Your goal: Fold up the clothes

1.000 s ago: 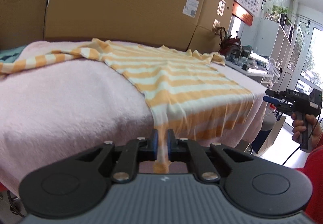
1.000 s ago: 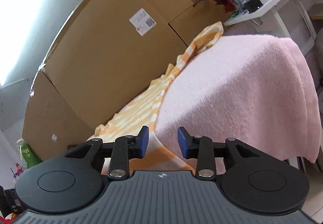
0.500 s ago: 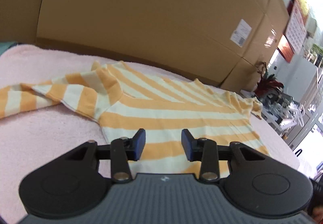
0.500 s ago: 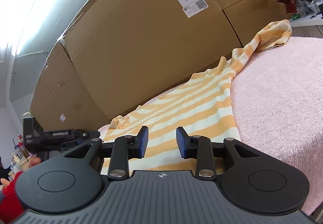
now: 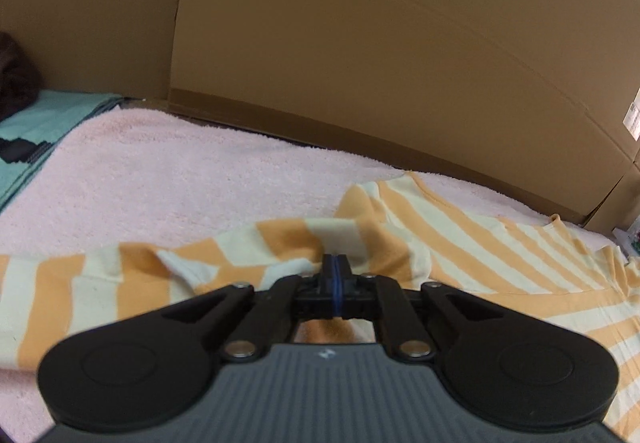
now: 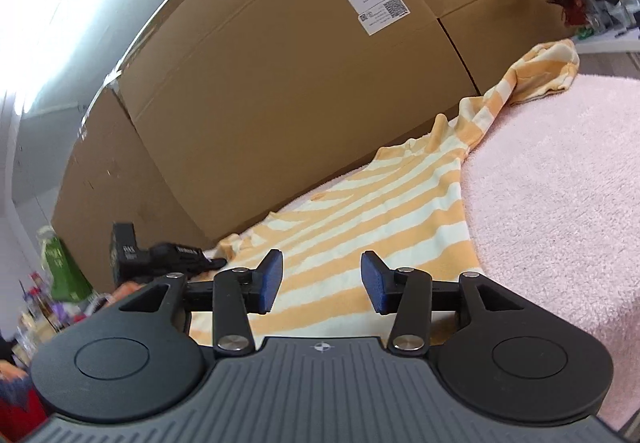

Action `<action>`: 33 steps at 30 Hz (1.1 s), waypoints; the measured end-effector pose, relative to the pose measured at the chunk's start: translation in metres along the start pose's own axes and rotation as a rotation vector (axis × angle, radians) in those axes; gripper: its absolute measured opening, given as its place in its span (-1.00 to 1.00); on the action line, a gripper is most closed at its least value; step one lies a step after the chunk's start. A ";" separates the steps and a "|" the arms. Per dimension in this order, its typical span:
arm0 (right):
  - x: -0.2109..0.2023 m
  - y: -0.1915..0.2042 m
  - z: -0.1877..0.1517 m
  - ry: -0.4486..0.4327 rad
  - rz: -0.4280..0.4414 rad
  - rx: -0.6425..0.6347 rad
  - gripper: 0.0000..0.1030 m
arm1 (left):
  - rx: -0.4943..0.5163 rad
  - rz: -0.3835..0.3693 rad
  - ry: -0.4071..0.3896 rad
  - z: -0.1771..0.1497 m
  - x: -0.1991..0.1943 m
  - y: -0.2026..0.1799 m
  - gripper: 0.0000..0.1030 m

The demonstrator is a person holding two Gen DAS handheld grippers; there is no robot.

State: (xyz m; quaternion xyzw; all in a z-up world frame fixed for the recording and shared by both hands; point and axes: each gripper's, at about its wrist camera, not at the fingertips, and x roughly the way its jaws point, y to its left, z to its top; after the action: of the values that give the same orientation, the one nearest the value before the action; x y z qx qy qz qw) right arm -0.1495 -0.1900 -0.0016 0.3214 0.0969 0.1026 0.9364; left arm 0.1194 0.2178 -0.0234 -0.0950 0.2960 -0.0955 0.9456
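Two big cardboard boxes [image 6: 280, 83] stand shut along the back of the table, so nothing of their contents shows; one carries a white label [image 6: 376, 7]. Spread across the pink towel [image 5: 180, 183] is the orange-and-cream striped shirt [image 5: 460, 243], one sleeve trailing left, the other bunched at the far right end in the right wrist view. Left gripper [image 5: 335, 275] is right down at the armpit seam where sleeve meets body, jaws closing, blue pads pressed together; whether a pinch of fabric sits between them I cannot tell. Right gripper [image 6: 320, 283] hovers over the shirt's hem edge, jaws spreading apart, nothing between them, striped cloth just beyond. A teal cloth [image 5: 40, 123] lies off the towel's left end.
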 end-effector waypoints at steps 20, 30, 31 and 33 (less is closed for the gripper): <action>0.024 0.010 -0.013 -0.029 -0.115 -0.121 -0.39 | 0.227 -0.149 -0.083 0.013 -0.008 -0.104 0.11; 0.026 -0.002 0.000 0.058 -0.194 -0.129 -0.98 | -0.040 -0.033 0.012 0.030 0.055 -0.050 -0.40; 0.026 -0.004 0.007 0.065 -0.200 -0.108 -0.92 | -0.056 -0.041 0.012 0.031 0.055 -0.045 -0.42; 0.033 -0.003 0.024 0.064 -0.173 -0.085 -0.69 | -0.071 -0.050 0.010 0.033 0.055 -0.040 -0.42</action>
State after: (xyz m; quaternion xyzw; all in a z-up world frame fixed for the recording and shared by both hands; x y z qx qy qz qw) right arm -0.1110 -0.1982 0.0110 0.2684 0.1496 0.0356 0.9509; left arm 0.1774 0.1708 -0.0174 -0.1355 0.3015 -0.1090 0.9375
